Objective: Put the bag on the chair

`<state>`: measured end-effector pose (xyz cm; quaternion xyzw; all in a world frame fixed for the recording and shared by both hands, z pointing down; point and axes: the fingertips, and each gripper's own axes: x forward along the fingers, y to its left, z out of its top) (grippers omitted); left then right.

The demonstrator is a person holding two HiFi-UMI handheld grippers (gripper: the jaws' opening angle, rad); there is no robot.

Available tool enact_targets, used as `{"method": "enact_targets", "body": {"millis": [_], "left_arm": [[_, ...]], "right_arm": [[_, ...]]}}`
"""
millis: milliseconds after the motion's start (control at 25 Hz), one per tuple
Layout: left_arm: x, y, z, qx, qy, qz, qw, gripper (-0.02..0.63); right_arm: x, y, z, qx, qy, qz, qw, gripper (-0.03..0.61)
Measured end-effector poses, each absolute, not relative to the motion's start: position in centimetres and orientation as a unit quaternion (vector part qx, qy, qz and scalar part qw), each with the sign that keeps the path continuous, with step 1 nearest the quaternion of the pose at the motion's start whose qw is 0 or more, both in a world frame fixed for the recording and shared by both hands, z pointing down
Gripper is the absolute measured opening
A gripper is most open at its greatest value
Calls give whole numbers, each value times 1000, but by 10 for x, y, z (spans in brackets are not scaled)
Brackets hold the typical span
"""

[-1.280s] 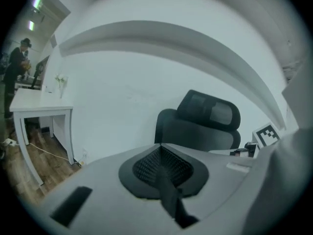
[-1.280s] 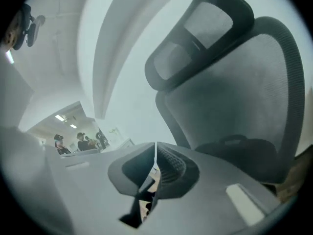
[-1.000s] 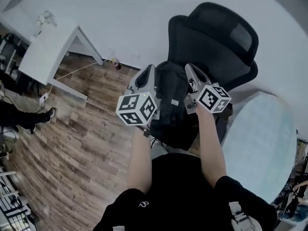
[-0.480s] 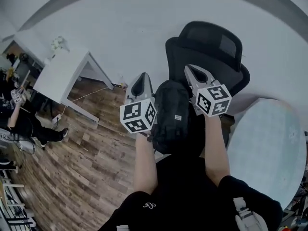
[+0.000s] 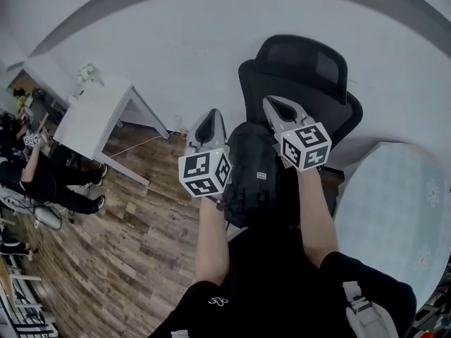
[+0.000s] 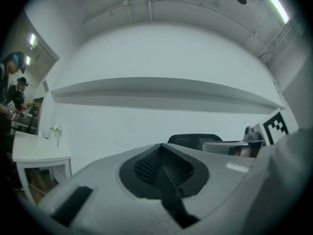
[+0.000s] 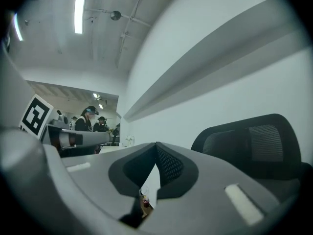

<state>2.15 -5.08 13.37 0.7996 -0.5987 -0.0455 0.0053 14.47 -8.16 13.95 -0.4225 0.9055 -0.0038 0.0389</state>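
Note:
A black backpack (image 5: 255,171) hangs between my two grippers in the head view, in front of a black office chair (image 5: 303,76) that stands against the white wall. My left gripper (image 5: 209,118) is at the bag's left side and is shut on a black bag strap (image 6: 168,199), which runs down out of its pads. On the bag's right side, my right gripper (image 5: 271,104) is shut, with a dark strap end (image 7: 131,215) showing below its pads. The chair's mesh back (image 7: 254,141) fills the right of the right gripper view. The chair's seat is hidden behind the bag.
A white desk (image 5: 88,118) stands at the left against the wall, with a cable (image 5: 141,146) on the wooden floor beside it. A pale round table (image 5: 394,203) sits at the right, close to the chair. People (image 5: 42,182) are at the far left.
Both grippers and the bag have come up a little and closer to the chair back. The head view has tilted up, showing more wall and the people at left.

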Motion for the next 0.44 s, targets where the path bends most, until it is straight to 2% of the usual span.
{"method": "enact_targets", "body": {"millis": [440], "left_arm": [[15, -56, 137, 788, -615, -12, -18, 2]], "right_arm": [[124, -91, 144, -398, 917, -2, 43, 8]]}}
